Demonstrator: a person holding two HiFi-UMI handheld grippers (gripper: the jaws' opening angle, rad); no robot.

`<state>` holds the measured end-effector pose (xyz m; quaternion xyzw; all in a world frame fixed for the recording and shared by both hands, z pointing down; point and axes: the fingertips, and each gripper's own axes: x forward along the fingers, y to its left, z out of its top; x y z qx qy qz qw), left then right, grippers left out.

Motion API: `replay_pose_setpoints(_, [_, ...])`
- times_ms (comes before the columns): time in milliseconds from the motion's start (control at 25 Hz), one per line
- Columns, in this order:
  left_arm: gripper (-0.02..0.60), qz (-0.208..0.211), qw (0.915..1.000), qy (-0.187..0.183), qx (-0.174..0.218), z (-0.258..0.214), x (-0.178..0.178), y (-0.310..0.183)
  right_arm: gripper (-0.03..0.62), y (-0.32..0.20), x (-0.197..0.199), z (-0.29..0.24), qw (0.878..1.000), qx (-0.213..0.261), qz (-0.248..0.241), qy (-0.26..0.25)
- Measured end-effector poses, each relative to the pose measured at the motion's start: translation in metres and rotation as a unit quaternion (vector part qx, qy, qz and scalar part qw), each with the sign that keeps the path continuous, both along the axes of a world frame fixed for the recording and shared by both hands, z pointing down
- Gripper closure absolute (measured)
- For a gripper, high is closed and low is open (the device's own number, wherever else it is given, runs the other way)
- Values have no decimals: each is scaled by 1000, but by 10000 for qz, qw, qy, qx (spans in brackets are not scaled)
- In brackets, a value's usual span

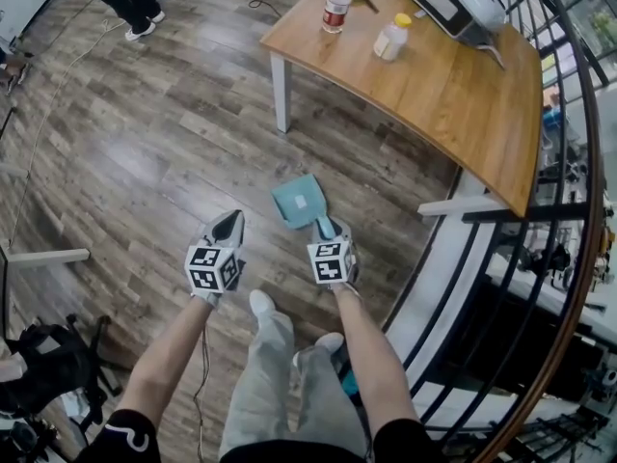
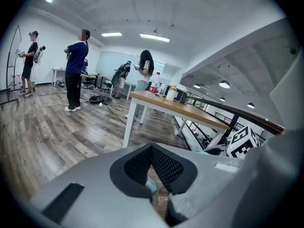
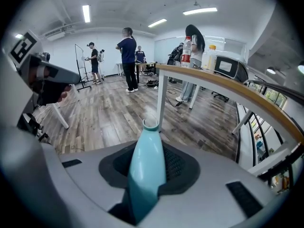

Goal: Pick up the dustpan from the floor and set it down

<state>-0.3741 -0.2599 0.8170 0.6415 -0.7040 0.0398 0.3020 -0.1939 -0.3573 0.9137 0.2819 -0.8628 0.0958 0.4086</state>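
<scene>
The teal dustpan (image 1: 300,202) lies low over the wooden floor just ahead of the person's feet, its pan pointing away. I cannot tell whether it touches the floor. My right gripper (image 1: 326,228) is shut on its handle; in the right gripper view the teal handle (image 3: 146,167) stands up between the black pads. My left gripper (image 1: 229,226) hovers to the left of the dustpan, apart from it. Its jaws meet at the tips with nothing between them, and a sliver of the teal dustpan (image 2: 150,185) shows below them in the left gripper view.
A wooden table (image 1: 434,80) stands just beyond, with a bottle (image 1: 336,6), a yellow-capped jar (image 1: 390,39) and a white device (image 1: 455,0) on it. A black railing (image 1: 540,258) runs along the right. The person's shoes (image 1: 262,307) are below the grippers. People stand farther back (image 1: 130,3).
</scene>
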Motion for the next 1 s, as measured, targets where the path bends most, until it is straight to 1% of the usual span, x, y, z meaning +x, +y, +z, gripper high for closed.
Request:
replay_pose_setpoints(80, [584, -8, 10000, 3, -6, -3, 1, 0, 502, 5, 1, 4, 9999, -116, 19, 90])
replay_pose_setpoints(160, [584, -5, 10000, -6, -8, -6, 1, 2, 481, 10, 1, 2, 9998, -152, 6, 101])
replay_pose_setpoints(280, [584, 28, 10000, -58, 1, -12, 3, 3, 479, 11, -2, -8, 9999, -80, -21, -71])
replay_pose_setpoints(400, [584, 25, 9999, -114, 32, -20, 4, 3, 464, 12, -2, -19, 9997, -110, 4, -195])
replay_pose_setpoints(640, [584, -44, 9996, -251, 101, -45, 11, 12, 456, 20, 7, -62, 9986, 41, 12, -525])
replay_pose_setpoints(840, [584, -176, 9989, -378, 234, -76, 30, 23, 456, 30, 24, -108, 9958, 154, -57, -899])
replay_pose_setpoints(1000, [584, -246, 9983, -437, 290, -101, 61, 41, 456, 45, 52, -141, 9939, 195, -166, -1068])
